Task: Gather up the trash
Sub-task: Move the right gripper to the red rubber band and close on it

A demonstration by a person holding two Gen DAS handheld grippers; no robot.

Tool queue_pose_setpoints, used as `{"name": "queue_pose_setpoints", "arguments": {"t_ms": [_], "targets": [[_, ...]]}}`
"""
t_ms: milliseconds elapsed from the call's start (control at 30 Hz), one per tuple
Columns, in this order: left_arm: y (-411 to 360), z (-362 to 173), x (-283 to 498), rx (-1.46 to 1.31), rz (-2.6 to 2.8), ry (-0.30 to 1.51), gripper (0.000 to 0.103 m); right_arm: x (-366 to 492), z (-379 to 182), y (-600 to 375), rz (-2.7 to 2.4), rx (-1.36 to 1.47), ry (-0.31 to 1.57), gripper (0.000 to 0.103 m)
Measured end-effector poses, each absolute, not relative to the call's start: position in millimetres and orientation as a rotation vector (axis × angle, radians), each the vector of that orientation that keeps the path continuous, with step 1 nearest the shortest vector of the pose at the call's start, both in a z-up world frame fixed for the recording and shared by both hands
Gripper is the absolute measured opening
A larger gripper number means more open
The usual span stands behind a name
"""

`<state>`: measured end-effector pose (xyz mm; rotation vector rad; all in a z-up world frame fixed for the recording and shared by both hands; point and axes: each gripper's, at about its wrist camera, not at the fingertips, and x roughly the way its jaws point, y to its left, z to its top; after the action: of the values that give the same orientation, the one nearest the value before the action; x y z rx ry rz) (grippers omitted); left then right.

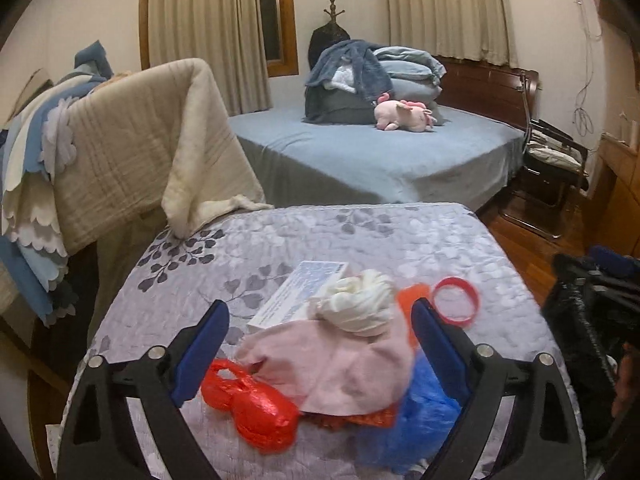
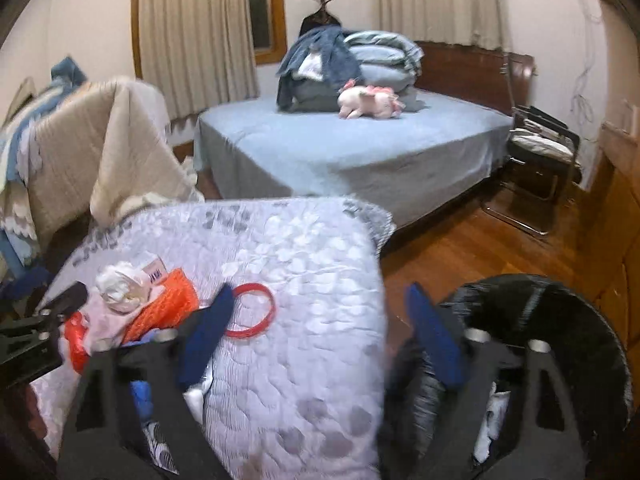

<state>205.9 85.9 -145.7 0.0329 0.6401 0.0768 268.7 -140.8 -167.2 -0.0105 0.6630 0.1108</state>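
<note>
Between the wide-spread blue pads of the left tongs lies a heap of trash on the quilt-covered surface: a crumpled red plastic bag nearest, a pink cloth over it, a blue plastic bag beside the right pad, then a white wad and a flat white box. Just beyond the heap, a red ring lies flat on the quilt. Off the surface's right edge, the right tongs hang open and hold nothing, one pad over the quilt, the other over a black trash bag above the wooden floor. Farther back stands a blue bed with folded bedding and a pink plush pig.
</note>
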Motion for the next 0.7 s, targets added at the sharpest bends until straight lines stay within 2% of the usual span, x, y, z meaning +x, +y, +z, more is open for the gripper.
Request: {"name": "queue_pose_setpoints", "arguments": {"t_ms": [67,133,567,700], "targets": [[88.1,-148.3,207.7,0.023,0.082,0.640,0.090,281.8,-180.5,-130.1,0.115,-0.019,0.691,0.069],[90.6,-150.2,209.6,0.013,0.082,0.640,0.089,290.2,-192.2,-122.7,0.111,-0.027,0.715,0.059],[98.2,-160.1,219.0,-0.006,0.068,0.649,0.084,329.3,-247.3,-92.5,0.150,-0.060,0.886,0.030],[96.9,-161.6,219.4,-0.008,0.061,0.650,0.084,330.8,-251.8,-87.0,0.179,-0.070,0.908,0.011]]}}
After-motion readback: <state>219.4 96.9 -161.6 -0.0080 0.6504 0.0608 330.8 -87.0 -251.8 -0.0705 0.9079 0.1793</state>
